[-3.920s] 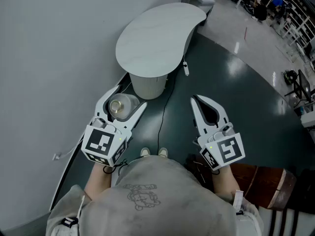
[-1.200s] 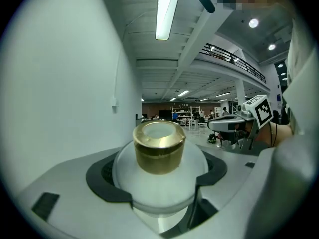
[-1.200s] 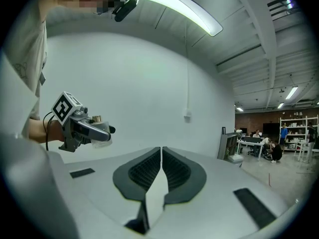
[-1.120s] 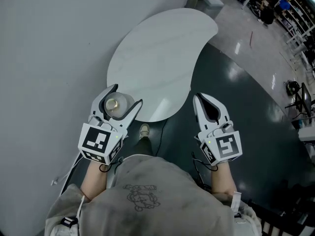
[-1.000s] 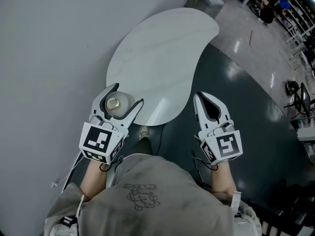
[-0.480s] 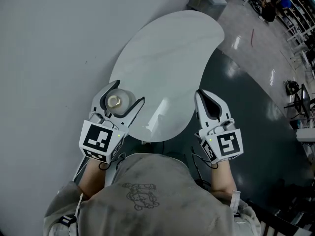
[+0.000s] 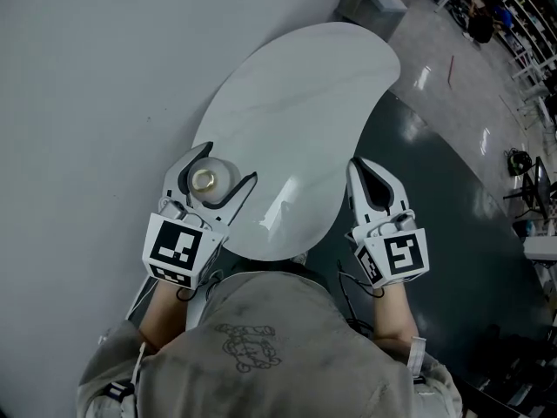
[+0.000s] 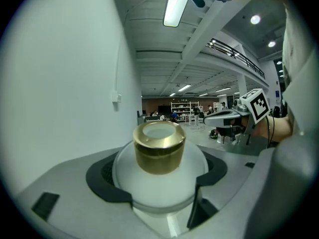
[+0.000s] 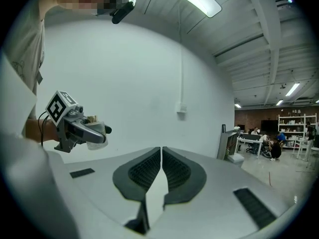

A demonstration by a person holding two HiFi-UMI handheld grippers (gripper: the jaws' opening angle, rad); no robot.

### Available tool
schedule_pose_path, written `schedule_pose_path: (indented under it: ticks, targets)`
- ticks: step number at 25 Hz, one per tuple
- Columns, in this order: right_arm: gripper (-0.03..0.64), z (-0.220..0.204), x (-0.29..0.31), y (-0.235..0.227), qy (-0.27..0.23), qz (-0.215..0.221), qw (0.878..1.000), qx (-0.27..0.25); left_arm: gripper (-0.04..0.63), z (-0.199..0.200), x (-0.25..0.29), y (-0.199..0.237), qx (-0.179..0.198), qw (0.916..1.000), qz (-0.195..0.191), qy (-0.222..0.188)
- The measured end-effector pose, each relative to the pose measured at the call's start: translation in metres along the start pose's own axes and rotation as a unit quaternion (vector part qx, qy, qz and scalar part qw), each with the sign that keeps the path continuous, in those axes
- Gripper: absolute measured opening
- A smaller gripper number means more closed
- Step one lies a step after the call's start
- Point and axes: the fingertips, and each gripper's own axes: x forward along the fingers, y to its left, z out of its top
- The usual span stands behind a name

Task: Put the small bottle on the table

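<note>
Bright, even light comes from ceiling strip lights (image 8: pixel 172 6), and shadows are faint. Glare patches sit on the glossy floor (image 7: pixel 424 78) and the table (image 7: pixel 271 219). Both gripper views bend strongly, with black corners. The bottle (image 8: pixel 158 180) is sharp, the far hall softer.

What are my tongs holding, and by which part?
Left tongs grip the small frosted white bottle with gold cap around its round body; right tongs are shut, empty.

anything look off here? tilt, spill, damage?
Nothing stands out. The small frosted white bottle with a gold cap sits upright, clamped in the left gripper, with no spill or damage visible. The right gripper is shut and empty. The white kidney-shaped table shows only a light reflection.
</note>
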Motion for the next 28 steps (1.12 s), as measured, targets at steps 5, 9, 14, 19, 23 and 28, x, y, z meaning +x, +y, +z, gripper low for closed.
schedule_pose_path:
  ticks: [5,9,14,19,23,28]
  targets:
    - [0.032,-0.006,0.007,-0.013,-0.003,0.017,1.0,0.007,0.341,0.001,0.011,-0.006,0.0,0.9999,0.013,0.005]
    - [0.032,-0.008,0.01,-0.022,-0.004,0.029,1.0,0.01,0.341,0.003,0.019,-0.009,-0.003,0.9997,0.022,0.007]
    - [0.032,-0.017,0.013,-0.026,-0.004,0.04,0.999,0.012,0.341,-0.002,0.03,-0.011,-0.008,0.9995,0.028,0.009]
    - [0.032,-0.012,0.019,-0.033,-0.003,0.052,0.999,0.006,0.341,0.013,0.05,-0.008,-0.015,0.9994,0.03,0.001]
    - [0.032,-0.001,0.039,-0.031,-0.011,0.068,0.997,-0.019,0.341,0.024,0.068,0.003,-0.005,0.9995,0.032,-0.007]
    - [0.032,0.016,0.066,-0.032,-0.028,0.078,0.996,-0.031,0.341,0.034,0.094,0.023,0.004,0.999,0.04,-0.016]
